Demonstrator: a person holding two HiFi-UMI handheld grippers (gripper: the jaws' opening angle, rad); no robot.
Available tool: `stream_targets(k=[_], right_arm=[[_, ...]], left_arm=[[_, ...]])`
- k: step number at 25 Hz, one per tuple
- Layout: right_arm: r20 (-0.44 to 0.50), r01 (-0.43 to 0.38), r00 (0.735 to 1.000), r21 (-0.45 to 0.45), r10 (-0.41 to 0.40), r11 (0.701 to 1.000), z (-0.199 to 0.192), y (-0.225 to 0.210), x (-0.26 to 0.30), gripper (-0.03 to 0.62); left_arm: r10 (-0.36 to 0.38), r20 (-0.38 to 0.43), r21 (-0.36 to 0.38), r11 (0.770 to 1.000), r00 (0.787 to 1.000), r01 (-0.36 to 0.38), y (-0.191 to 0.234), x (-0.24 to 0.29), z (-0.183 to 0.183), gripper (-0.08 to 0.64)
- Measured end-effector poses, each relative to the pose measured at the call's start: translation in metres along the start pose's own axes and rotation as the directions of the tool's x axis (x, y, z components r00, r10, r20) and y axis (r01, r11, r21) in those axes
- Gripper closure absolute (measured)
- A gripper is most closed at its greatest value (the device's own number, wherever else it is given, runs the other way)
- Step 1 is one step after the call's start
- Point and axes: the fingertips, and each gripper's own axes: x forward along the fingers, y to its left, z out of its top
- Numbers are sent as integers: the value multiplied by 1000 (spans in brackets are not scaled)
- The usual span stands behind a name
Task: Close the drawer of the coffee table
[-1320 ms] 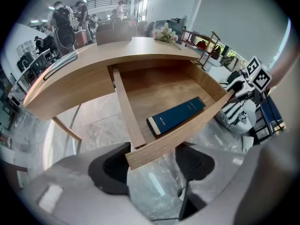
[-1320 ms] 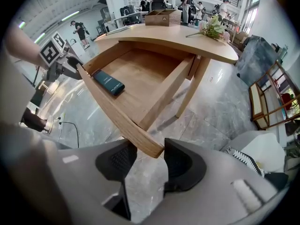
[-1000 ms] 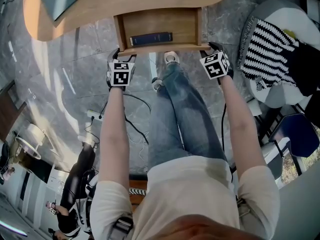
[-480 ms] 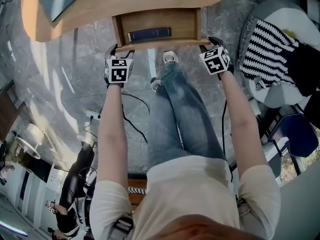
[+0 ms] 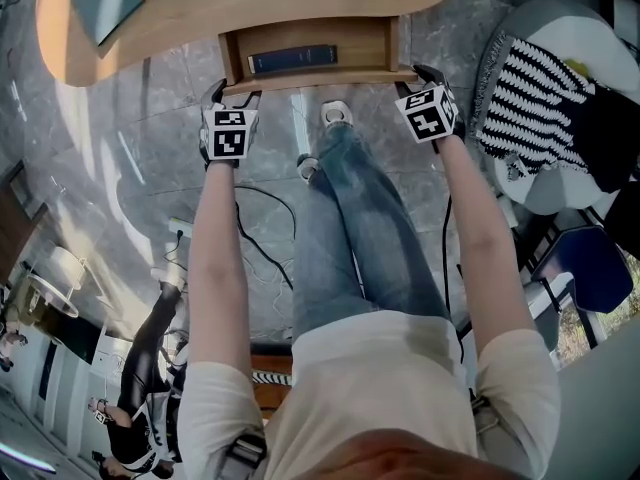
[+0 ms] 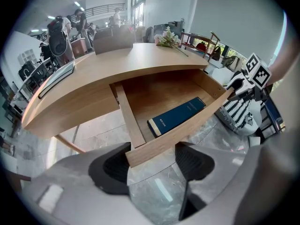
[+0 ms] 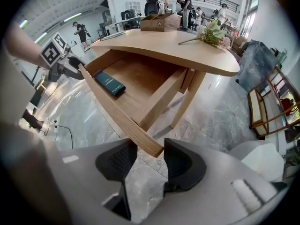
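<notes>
The wooden coffee table [image 5: 250,8] has its drawer [image 5: 310,76] partly out, with a dark blue book [image 5: 292,59] lying inside. My left gripper [image 5: 232,93] is at the left end of the drawer front and my right gripper [image 5: 412,76] at the right end. In the left gripper view the drawer front's [image 6: 187,125] corner sits between the spread jaws of the left gripper [image 6: 152,165], and the book [image 6: 177,116] shows beyond it. In the right gripper view the other end of the drawer front [image 7: 117,114] lies between the right gripper's [image 7: 149,162] jaws. Both stand open, clamping nothing.
The person's legs and a shoe [image 5: 337,116] stand just before the drawer. A cable [image 5: 265,248] and power strip [image 5: 183,230] lie on the marble floor at the left. A seat with striped cloth [image 5: 545,98] is at the right. Flowers [image 7: 211,32] and a box [image 7: 159,21] are on the tabletop.
The drawer has slid further in under the tabletop, so less of its inside shows. Both grippers have moved toward the table along with its front.
</notes>
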Motion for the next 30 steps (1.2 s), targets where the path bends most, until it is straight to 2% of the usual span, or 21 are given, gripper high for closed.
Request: stream_targets(k=[30], right_arm=[[38, 13, 999, -1, -13, 1000, 48, -35, 9, 413]], left_arm=[[15, 45, 21, 1000, 999, -16, 28, 9, 59, 262]])
